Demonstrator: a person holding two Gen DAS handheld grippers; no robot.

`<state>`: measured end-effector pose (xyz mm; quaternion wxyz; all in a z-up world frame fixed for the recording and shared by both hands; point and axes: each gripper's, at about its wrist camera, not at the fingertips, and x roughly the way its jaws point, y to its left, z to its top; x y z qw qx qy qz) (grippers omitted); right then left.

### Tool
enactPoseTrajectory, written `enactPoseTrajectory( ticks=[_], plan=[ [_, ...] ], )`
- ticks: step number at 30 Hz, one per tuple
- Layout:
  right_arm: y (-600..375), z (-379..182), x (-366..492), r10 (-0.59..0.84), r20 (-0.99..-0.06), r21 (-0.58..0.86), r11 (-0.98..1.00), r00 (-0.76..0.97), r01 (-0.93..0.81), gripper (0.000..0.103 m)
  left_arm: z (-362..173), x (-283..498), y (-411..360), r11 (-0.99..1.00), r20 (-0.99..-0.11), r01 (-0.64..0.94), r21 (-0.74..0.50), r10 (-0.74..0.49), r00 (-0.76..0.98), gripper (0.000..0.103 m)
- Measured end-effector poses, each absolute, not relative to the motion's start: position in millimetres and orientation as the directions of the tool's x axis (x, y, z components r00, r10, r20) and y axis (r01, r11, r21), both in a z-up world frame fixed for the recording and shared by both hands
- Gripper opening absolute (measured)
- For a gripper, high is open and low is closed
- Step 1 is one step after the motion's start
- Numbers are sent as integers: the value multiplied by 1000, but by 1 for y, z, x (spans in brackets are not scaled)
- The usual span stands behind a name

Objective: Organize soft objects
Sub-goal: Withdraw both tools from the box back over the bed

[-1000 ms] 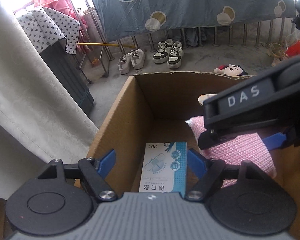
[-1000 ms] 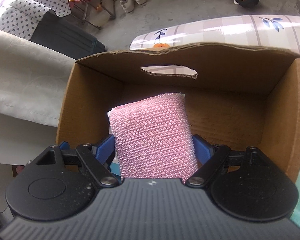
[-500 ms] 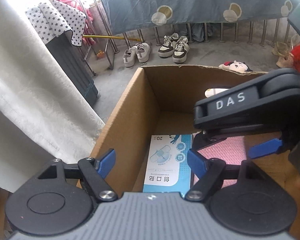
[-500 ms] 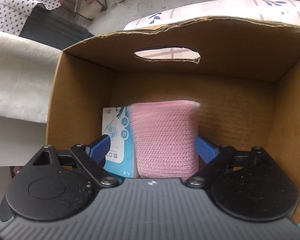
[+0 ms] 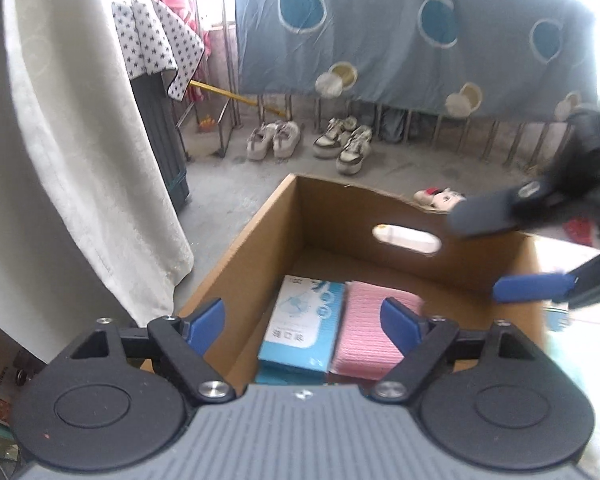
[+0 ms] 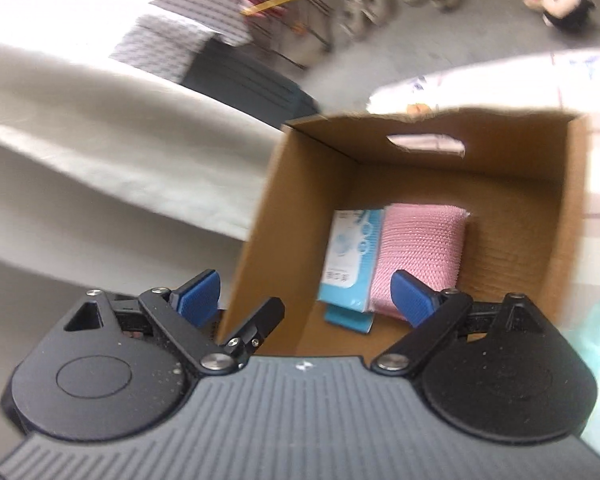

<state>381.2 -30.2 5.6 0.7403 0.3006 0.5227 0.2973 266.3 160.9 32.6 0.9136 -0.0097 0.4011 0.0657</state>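
Cardboard box, brown and open-topped with a cut-out handle slot in its far wall, holds two things lying flat on its floor: a pale blue rectangular packet with printed graphics on the left and a pink knitted sponge pad touching it on the right. The floor right of the pad is bare cardboard up to the right wall.

The left gripper hangs above the box's near edge, jaws wide with nothing between them. Only its camera shows the right gripper from outside, above the box's far right corner, blurred, blue pads spread apart. It also shows pairs of pale sneakers on the concrete floor beneath a hanging blue spotted sheet.

The right wrist view looks down from higher up: right gripper jaws wide and empty, straddling the box's left wall, with a cream curtain to the left.
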Motion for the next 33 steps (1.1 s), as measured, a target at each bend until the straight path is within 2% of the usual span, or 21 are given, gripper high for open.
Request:
enactPoseTrajectory(
  ticks=[4,7,11,20,27,30,32,33],
  plan=[
    [-84,39,343,786,-533,776,602,314,-190,92,61,221,142,995,-707,-95,16,79,702,88],
    [-134,56,305,796,-500,772,588,341,-241,92,80,180,122,998,-684,-69,7,55,728,94],
    [-215,63,247,782,-489,744,605,387,-283,92,87,128,86,1000,-662,1,3,1,749,95],
    [-384,5,120,681,-529,709,683,506,-178,92,39,43,-16,975,-682,202,-94,-211,700,95],
    [-445,-63,57,579,-593,673,738,559,-50,92,-3,3,-87,951,-698,309,-25,-238,676,94],
    [-444,-85,55,527,-639,627,779,560,-17,81,-22,-5,-112,941,-708,337,-11,-246,663,94],
    [-443,-95,58,501,-660,599,800,559,-10,65,-32,-9,-122,938,-723,347,-15,-250,645,88],
    [-442,-99,62,491,-669,589,808,558,-4,62,-37,-10,-125,936,-730,352,-20,-254,635,88]
  ],
)
